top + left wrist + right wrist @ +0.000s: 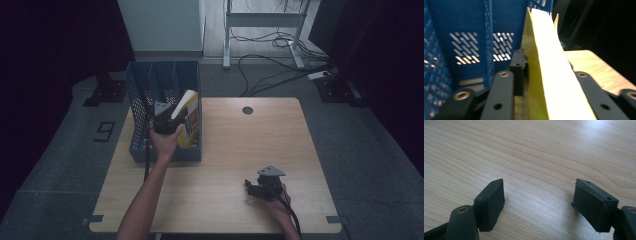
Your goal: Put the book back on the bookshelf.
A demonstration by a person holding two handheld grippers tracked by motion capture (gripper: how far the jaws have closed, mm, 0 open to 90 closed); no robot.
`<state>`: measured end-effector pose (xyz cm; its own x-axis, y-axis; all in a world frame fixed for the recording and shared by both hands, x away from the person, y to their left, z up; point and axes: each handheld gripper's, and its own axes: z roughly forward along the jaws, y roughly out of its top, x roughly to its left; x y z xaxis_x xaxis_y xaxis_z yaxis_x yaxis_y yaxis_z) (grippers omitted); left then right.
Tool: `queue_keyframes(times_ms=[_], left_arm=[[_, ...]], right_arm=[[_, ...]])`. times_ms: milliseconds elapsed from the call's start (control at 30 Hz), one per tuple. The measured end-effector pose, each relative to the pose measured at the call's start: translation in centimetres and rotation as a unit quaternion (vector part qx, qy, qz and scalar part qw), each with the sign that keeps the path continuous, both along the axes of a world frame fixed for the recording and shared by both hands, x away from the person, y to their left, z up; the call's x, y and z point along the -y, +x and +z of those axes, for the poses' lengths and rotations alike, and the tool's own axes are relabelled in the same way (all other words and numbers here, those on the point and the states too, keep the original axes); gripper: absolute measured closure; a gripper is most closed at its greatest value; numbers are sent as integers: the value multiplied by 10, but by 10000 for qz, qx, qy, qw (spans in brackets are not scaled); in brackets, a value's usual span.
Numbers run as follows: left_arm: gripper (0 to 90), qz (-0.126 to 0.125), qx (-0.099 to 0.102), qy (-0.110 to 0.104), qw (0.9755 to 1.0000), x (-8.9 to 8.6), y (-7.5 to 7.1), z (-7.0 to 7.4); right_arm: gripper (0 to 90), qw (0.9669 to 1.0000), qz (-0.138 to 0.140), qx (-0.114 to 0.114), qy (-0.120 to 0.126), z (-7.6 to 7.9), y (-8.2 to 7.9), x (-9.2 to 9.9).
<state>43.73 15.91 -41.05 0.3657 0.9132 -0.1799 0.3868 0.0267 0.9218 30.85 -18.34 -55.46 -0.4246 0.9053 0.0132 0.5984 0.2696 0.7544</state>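
Jaws of the left gripper (172, 121) clamp a yellow book (544, 62) standing tilted in the blue file rack's (145, 90) right-hand compartment; well right of the rack, the right gripper (251, 186) rests wide open on the table (235, 145).

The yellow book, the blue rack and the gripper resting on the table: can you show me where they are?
yellow book (549, 57), left gripper view, its white page edge.
blue rack (137, 92), high view, its left wall.
right gripper (537, 203), right gripper view, gap between its open jaws.
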Motion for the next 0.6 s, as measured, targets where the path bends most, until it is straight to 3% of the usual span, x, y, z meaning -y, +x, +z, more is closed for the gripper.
queue_keyframes(times_ms=[200,600], left_arm=[[737,110,151,233,9996,3,-1,0],[748,210,109,67,9997,-5,3,3]], right_arm=[[240,10000,0,1,0,0,0,0],[240,10000,2,-1,-4,0,0,0]])
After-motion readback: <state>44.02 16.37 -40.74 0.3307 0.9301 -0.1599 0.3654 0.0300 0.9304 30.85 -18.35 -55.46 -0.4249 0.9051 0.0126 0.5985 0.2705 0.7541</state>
